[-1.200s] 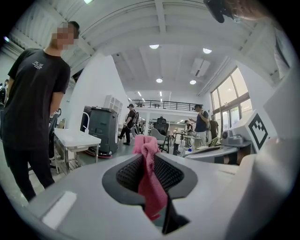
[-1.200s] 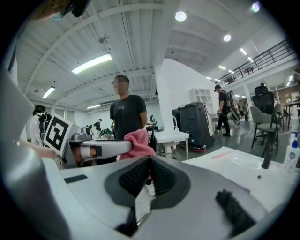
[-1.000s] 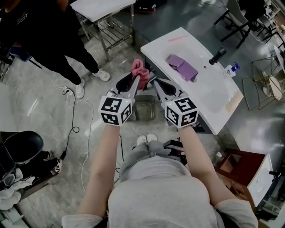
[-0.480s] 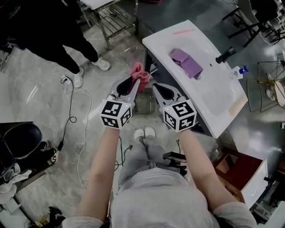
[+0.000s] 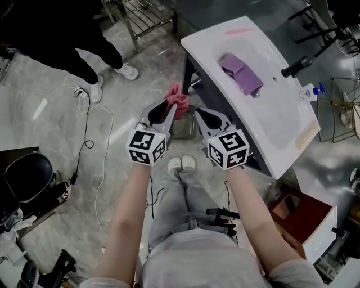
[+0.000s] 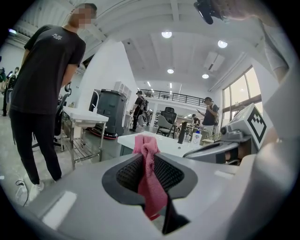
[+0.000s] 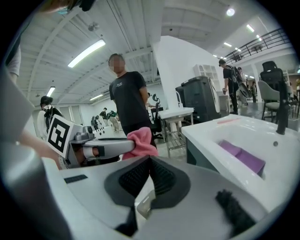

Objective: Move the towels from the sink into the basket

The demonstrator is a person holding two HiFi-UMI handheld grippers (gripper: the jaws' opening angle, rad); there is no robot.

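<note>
My left gripper (image 5: 173,108) is shut on a pink towel (image 5: 178,100), which bunches above the jaws and hangs down between them (image 6: 151,187). It hangs off the sink's near left corner, over a see-through basket (image 5: 180,128) on the floor. My right gripper (image 5: 197,112) is right beside it, jaws shut with nothing between them (image 7: 149,160). A folded purple towel (image 5: 242,73) lies in the basin of the white sink (image 5: 208,45), apart from both grippers. In the right gripper view the pink towel (image 7: 138,139) shows to the left and the purple towel (image 7: 243,157) to the right.
A person in black (image 5: 62,34) stands at the upper left, near a metal rack (image 5: 140,17). A cable (image 5: 90,129) runs across the floor. A black faucet (image 5: 295,66) and a soap bottle (image 5: 312,90) stand on the sink. A red-brown box (image 5: 298,216) sits at the lower right.
Both grippers have sunk together beside the sink's near corner, toward the floor. The pink towel stays held in the left jaws. The purple towel has not moved.
</note>
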